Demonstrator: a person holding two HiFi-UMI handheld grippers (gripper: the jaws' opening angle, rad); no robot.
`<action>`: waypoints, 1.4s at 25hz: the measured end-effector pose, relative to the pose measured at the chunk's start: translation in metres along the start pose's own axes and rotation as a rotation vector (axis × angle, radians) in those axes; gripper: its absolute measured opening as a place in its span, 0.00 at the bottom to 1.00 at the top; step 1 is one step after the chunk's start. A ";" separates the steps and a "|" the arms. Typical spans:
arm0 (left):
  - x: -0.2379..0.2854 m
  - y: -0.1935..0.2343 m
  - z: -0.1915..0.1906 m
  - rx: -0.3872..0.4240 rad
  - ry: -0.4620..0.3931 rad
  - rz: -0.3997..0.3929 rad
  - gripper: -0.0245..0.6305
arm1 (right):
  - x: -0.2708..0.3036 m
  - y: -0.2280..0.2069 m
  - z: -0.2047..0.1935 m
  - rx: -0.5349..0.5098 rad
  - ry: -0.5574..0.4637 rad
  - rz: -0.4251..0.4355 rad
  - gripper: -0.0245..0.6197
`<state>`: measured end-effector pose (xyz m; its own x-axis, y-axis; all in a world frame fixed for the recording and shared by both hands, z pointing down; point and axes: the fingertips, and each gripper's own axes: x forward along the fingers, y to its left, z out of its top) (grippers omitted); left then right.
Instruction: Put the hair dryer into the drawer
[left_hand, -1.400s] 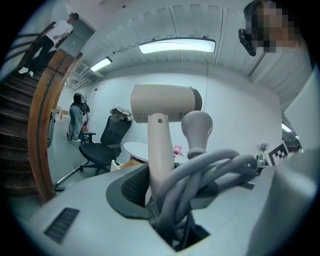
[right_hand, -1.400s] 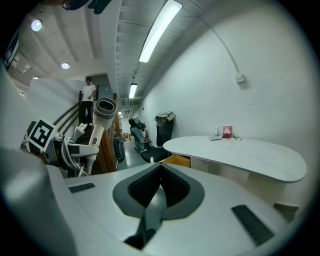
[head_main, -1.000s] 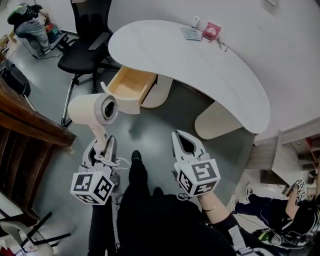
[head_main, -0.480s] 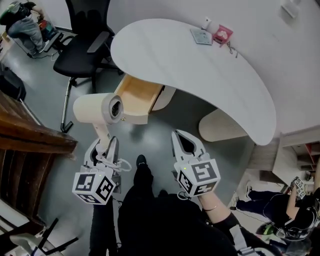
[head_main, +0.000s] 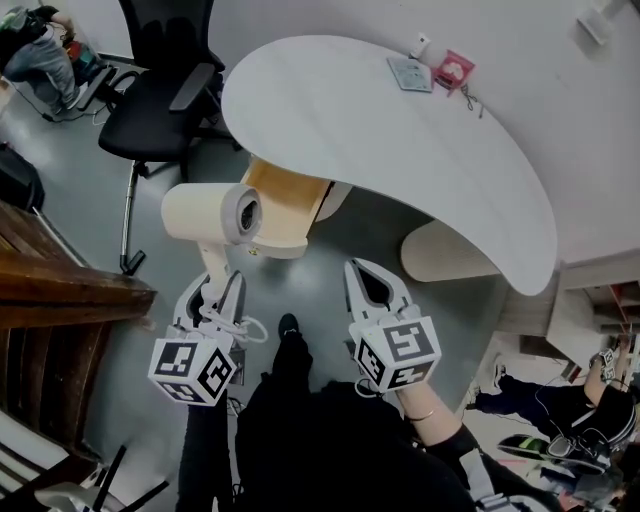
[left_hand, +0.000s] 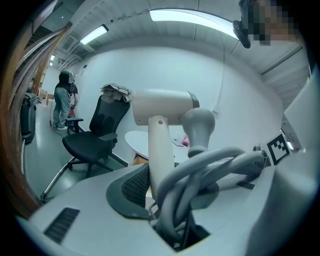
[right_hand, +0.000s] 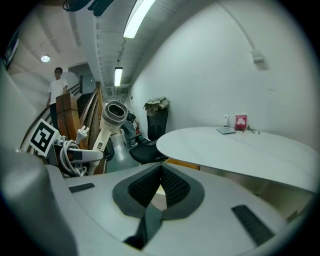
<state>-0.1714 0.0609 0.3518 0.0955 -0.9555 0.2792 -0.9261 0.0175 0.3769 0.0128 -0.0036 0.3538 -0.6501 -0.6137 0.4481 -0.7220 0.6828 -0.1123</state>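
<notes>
Hair dryer (head_main: 205, 212), cream plastic: where, and how held?
— Handle upright, clamped with its cord in the left gripper's (head_main: 212, 292) fingers (left_hand: 131, 189); open wooden drawer (head_main: 278, 242) lies just ahead of those fingertips, slightly right. Right gripper (head_main: 355, 270): fingers together, empty.

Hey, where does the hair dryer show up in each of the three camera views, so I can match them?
Head view: hair dryer left of centre, beside the open drawer.
Left gripper view: centre, upright.
Right gripper view: upper left, its round end toward the camera.
Shared landmark: the white curved table.
</notes>
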 end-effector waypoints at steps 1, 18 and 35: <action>0.002 0.002 0.000 0.005 0.007 -0.006 0.29 | 0.003 0.000 0.001 0.000 0.001 -0.003 0.04; 0.030 0.028 -0.018 0.020 0.132 -0.065 0.29 | 0.034 0.007 0.004 0.001 0.033 -0.038 0.04; 0.065 0.034 -0.067 0.055 0.366 -0.058 0.29 | 0.042 -0.018 -0.002 0.012 0.052 -0.053 0.04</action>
<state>-0.1724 0.0186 0.4416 0.2634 -0.7855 0.5600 -0.9325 -0.0586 0.3564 -0.0011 -0.0406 0.3758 -0.5981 -0.6268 0.4994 -0.7577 0.6453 -0.0977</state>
